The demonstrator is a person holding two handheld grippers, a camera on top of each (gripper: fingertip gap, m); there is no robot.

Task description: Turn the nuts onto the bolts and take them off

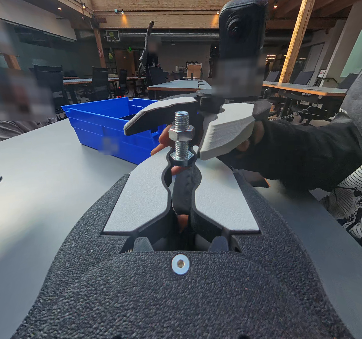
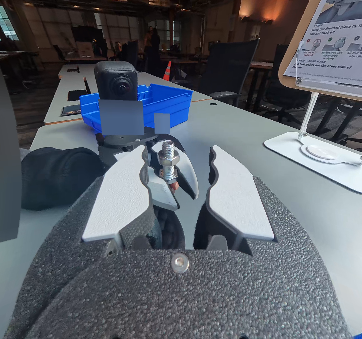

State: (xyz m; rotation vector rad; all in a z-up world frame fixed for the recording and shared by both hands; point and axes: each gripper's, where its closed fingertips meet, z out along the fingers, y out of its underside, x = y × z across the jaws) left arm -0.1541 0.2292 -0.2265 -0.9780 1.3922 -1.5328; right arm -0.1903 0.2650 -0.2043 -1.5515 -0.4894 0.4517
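Note:
A silver bolt (image 1: 181, 118) stands upright with its hex head clamped between the tips of my left gripper (image 1: 182, 157), which is shut on it. A silver nut (image 1: 181, 132) sits partway down the thread, with bare thread above and below it. My right gripper (image 1: 164, 141) is open, with one finger on each side of the nut and not touching it. In the right wrist view the right gripper (image 2: 178, 149) is open and empty, and the bolt (image 2: 168, 169) and nut (image 2: 168, 158) stand just beyond its tips, held by the left gripper (image 2: 186, 201).
A blue plastic bin (image 1: 101, 125) stands on the grey table (image 1: 49, 172) behind the bolt; it also shows in the right wrist view (image 2: 172, 102). An instruction sheet on a white stand (image 2: 313, 157) is at the right. A black-gloved hand (image 1: 293, 149) holds the right gripper. My right fingertips sit around 5 cm from my left ones.

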